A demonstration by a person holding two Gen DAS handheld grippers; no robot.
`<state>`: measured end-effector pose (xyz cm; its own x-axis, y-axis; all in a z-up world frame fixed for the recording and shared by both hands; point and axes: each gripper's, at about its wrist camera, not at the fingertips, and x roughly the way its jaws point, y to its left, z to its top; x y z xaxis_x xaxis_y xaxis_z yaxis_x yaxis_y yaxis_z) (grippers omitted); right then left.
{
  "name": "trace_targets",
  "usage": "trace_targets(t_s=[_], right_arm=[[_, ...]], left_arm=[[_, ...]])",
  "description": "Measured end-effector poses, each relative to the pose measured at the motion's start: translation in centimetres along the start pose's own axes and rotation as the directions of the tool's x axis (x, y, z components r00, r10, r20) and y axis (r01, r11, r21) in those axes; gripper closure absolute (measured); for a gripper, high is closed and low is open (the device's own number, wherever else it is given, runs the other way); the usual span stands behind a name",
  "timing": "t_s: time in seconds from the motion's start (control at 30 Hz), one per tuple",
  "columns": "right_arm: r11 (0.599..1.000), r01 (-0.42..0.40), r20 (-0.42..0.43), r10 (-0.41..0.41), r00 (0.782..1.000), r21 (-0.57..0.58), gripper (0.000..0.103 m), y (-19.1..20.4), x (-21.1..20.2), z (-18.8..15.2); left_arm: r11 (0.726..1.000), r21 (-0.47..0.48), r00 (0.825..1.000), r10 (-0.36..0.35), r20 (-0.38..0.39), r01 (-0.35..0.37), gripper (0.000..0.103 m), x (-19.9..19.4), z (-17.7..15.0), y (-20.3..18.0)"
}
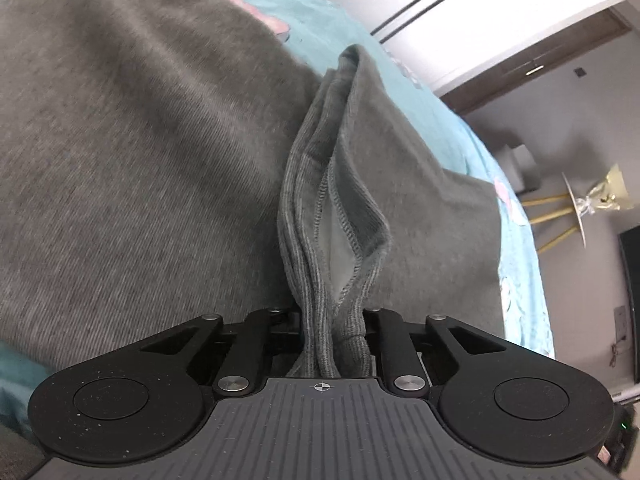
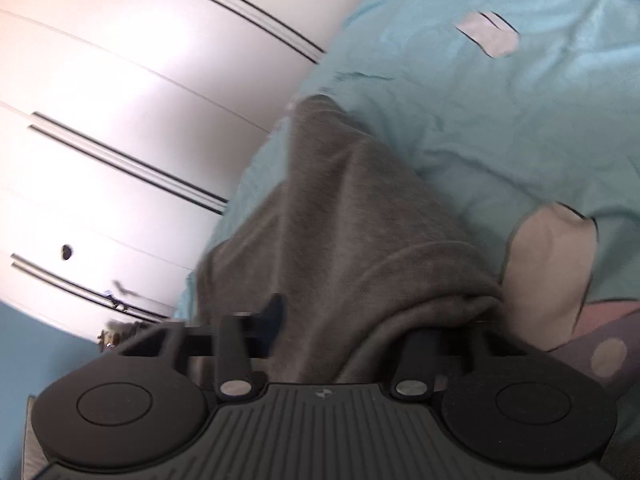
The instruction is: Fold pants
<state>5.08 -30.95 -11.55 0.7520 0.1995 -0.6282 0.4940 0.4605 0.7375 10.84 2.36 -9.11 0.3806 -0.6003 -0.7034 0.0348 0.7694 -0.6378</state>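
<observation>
The grey pants (image 1: 140, 152) lie over a teal bed sheet (image 1: 452, 120). My left gripper (image 1: 334, 332) is shut on the ribbed waistband (image 1: 320, 240), which stands up bunched between its jaws. In the right wrist view the pants (image 2: 352, 208) drape up from the bed into my right gripper (image 2: 336, 340), which is shut on a fold of the grey cloth. Its fingertips are covered by the cloth.
The teal sheet (image 2: 500, 100) has pink and pale printed patches. A white wardrobe with dark lines (image 2: 120, 100) stands beside the bed. A small round table with gold legs (image 1: 572, 208) and a dark screen (image 1: 630, 300) are past the bed edge.
</observation>
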Motion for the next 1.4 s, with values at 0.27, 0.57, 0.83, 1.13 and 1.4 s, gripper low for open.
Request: trace_targets(t_s=[0.27, 0.57, 0.83, 1.13, 1.4], right_arm=[[0.975, -0.088, -0.001, 0.09, 0.996, 0.205, 0.039, -2.2, 1.0, 0.5], [0.996, -0.048, 0.07, 0.043, 0.997, 0.072, 0.091, -0.9, -0.5, 0.8], [0.977, 0.207, 0.023, -0.206, 0.978, -0.052, 0.087, 0.2, 0.1, 0.1], [0.987, 0.074, -0.063, -0.083, 0.995, -0.141, 0.041, 2.9, -5.7, 1.4], [0.96, 0.042, 0.101, -0.014, 0.995, -0.277, 0.041, 5.1, -1.7, 3.2]], left_arm=[[1.0, 0.005, 0.997, 0.016, 0.08, -0.017, 0.089, -2.6, -0.9, 0.4], [0.993, 0.066, 0.976, 0.085, 0.199, -0.1, 0.089, -4.6, -2.1, -0.8], [0.948, 0.079, 0.945, 0.295, 0.144, -0.308, 0.071, -2.0, -2.5, -1.4], [0.981, -0.125, 0.946, 0.175, 0.273, -0.146, 0.039, -6.7, -0.9, 1.8], [0.975, 0.108, 0.932, 0.149, 0.331, -0.195, 0.029, -6.3, 3.5, -0.3]])
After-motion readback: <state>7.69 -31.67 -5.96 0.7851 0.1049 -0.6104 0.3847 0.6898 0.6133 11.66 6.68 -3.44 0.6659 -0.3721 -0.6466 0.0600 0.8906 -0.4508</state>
